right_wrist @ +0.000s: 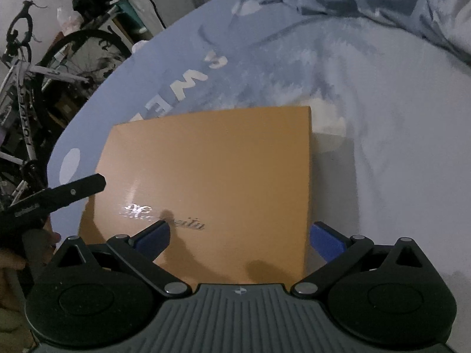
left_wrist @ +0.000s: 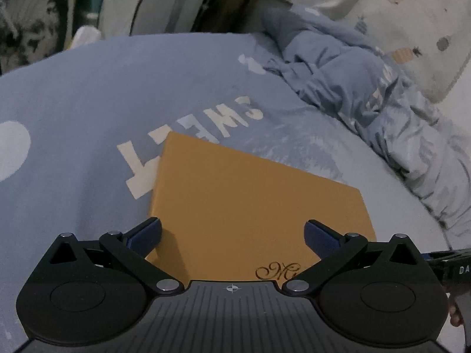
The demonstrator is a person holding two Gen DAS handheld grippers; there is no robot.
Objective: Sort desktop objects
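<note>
An orange-brown notebook [left_wrist: 250,203] with cursive lettering lies flat on a blue bedsheet [left_wrist: 73,111]. My left gripper [left_wrist: 232,235] is open, its blue-padded fingers spread over the notebook's near edge, just above it. In the right wrist view the same notebook [right_wrist: 220,176] lies in front of my right gripper [right_wrist: 240,239], which is open with its jaws spread over the near edge. The left gripper's black finger [right_wrist: 73,191] reaches in at the notebook's left side. Nothing is held.
The bedsheet [right_wrist: 382,117] bears white "SWEET" letters [left_wrist: 191,135]. A crumpled blue duvet [left_wrist: 368,88] lies at the right, a patterned pillow [left_wrist: 412,23] behind it. A bicycle [right_wrist: 35,82] stands beyond the bed's left edge. A white object [right_wrist: 329,135] peeks out beside the notebook's far right corner.
</note>
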